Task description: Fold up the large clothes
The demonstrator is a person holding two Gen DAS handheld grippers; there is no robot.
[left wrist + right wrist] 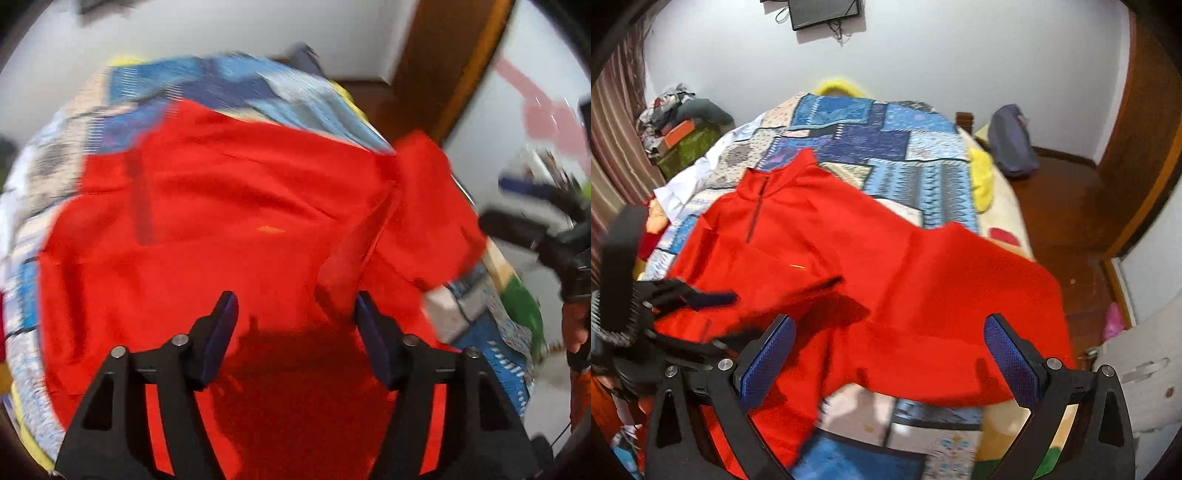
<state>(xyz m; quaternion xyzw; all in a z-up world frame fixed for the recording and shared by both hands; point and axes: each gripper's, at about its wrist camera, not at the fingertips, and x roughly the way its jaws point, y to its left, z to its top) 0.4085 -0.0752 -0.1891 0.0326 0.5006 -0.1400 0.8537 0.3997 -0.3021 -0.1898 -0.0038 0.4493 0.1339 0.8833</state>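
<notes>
Shirt: the red shirt lies spread on the bed, collar at the far end, hem nearest both tongs.
Long axis: runs away from the tongs, collar to hem.
Left tongs: jaws apart, nothing between them, right over the cloth.
Right tongs: jaws wide, empty, above the near right hem.
Sleeve: rumpled, right of the left tongs, so probably the right tongs' reach.
</notes>
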